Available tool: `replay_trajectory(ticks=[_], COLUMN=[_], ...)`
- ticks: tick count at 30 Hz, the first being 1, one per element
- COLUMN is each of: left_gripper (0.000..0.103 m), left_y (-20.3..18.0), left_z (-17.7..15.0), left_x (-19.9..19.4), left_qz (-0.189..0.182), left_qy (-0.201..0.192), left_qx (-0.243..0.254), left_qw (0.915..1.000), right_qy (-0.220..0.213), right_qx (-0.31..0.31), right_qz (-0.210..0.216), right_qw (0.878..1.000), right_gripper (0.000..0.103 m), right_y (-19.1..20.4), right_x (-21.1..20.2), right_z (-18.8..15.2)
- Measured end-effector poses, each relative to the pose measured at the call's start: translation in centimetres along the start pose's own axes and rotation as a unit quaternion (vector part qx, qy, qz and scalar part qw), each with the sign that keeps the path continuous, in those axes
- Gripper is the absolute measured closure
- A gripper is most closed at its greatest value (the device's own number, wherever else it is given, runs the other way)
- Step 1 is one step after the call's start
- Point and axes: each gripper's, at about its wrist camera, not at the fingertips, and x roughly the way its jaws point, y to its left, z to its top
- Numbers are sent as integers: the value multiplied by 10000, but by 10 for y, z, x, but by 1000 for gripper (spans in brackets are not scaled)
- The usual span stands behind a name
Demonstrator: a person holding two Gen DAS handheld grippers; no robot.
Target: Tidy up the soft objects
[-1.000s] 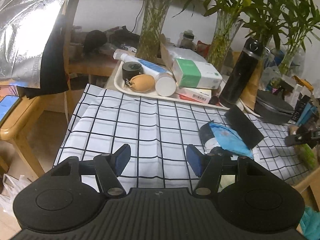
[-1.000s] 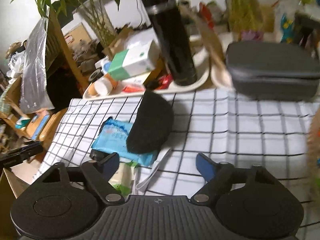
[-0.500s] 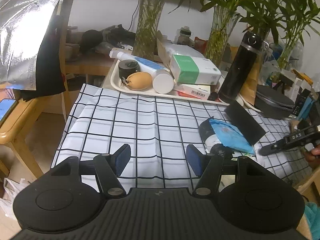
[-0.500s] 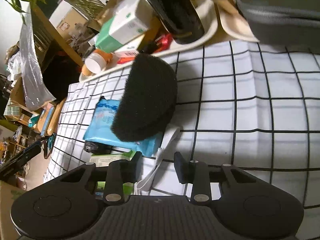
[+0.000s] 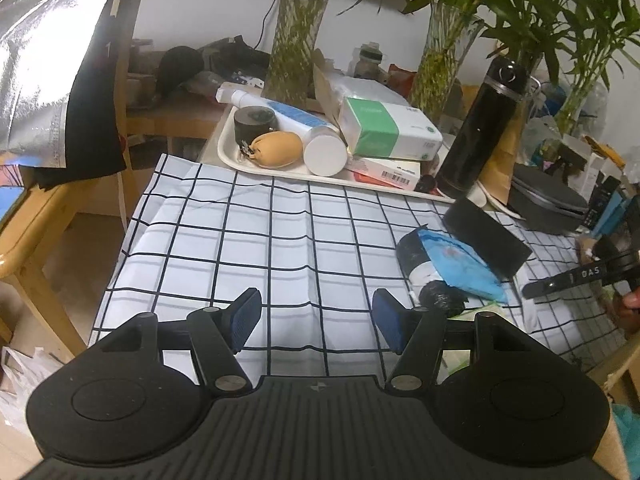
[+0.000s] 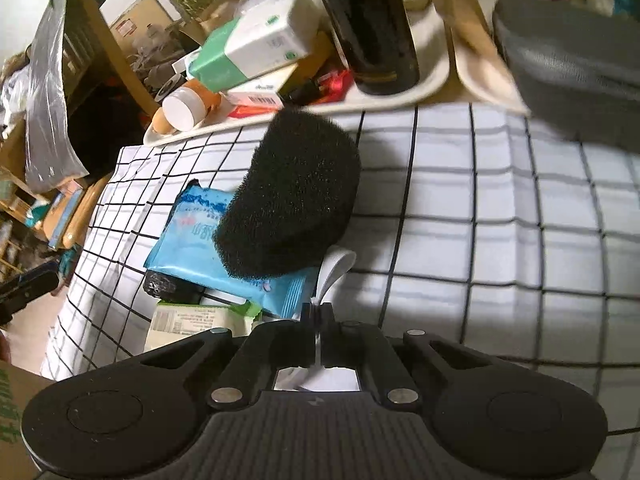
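- Jaws of the right gripper (image 6: 319, 314) pinch a thin white strip (image 6: 335, 266) that curls out from under the black foam sponge (image 6: 290, 194), over the checked tablecloth (image 6: 500, 200) near the table's front edge.
- Black sponge rests on a blue wipes packet (image 6: 192, 236); beneath that sit a black roll (image 6: 162, 286) and a green-and-white pack (image 6: 192, 318), all stacked in one pile.
- Left gripper (image 5: 316, 318) hangs unclenched over bare cloth toward the table's left edge, nothing between its blue pads (image 5: 246, 316).
- Judgement: the strip looks flimsy, and a slow, level draw would likely free it without toppling the sponge; lifting steeply risks dragging the pile.
- Judgement: the idle left gripper could steady the packet if the stack shifts.
- White tray (image 6: 424, 84) along the table's back edge carries a black flask (image 6: 372, 24), a green-and-white box (image 6: 256, 46) and a white-capped bottle (image 6: 182, 110).
- What the strip belongs to is hidden under the sponge; its far end cannot be seen.
- Print on the packet is too blurred to read.
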Motion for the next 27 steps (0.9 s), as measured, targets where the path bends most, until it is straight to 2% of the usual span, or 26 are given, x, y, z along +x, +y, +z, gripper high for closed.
replay_trajectory(ticks=[7, 12, 19, 27], left_gripper=[43, 43, 43, 43], left_y=[-3, -7, -6, -3], left_z=[-1, -2, -3, 1], left_x=[0, 0, 1, 11], left_qz=[-120, -211, -328, -675], left_qy=[1, -62, -7, 241], left_qx=[-14, 45, -4, -281], left_qw=[9999, 9997, 9995, 9970], right_qy=[-355, -950, -1481, -1646], right_qx=[-115, 65, 229, 133], right_qz=[-477, -672, -719, -691], right_qw=[9982, 9932, 9861, 9838], right_gripper=[99, 99, 99, 99], right_y=[3, 1, 0, 9], right_x=[-35, -65, -99, -120], right_z=[6, 7, 7, -7])
